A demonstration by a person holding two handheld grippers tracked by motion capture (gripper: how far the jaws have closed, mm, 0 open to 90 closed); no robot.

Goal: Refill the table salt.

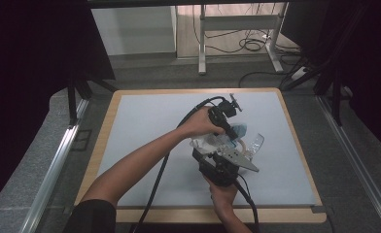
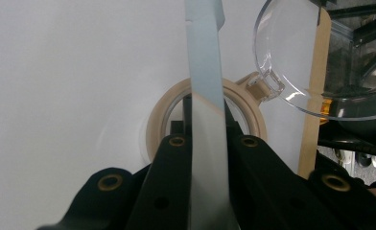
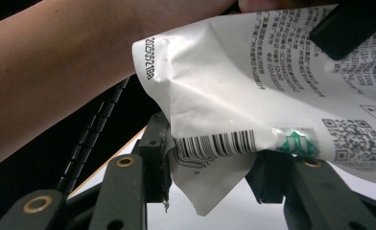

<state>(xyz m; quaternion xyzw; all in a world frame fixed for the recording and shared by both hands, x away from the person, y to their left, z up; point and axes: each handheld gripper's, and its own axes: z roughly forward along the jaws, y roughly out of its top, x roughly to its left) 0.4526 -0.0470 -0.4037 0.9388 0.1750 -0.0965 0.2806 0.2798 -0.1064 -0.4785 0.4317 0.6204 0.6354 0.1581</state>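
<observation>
1. Two tongs meet at one white printed packet (image 3: 253,100), held just above the middle of the tabletop (image 1: 140,126). The step, by my judgement, is tearing or opening it.
2. Right tongs (image 3: 210,167): jaws clamped on the packet's lower edge by the barcode (image 3: 215,143).
3. Left tongs (image 2: 209,143): jaws closed on a pale blue strip (image 2: 205,72) running up between them, probably part of the packet.
4. Beyond the packet lie a clear round lid (image 2: 311,62) and a beige ring (image 2: 157,120), both close by.
5. Advice: keep the right grip firm near the barcode, pull the strip steadily away from the packet, and keep clear of the lid.
</observation>
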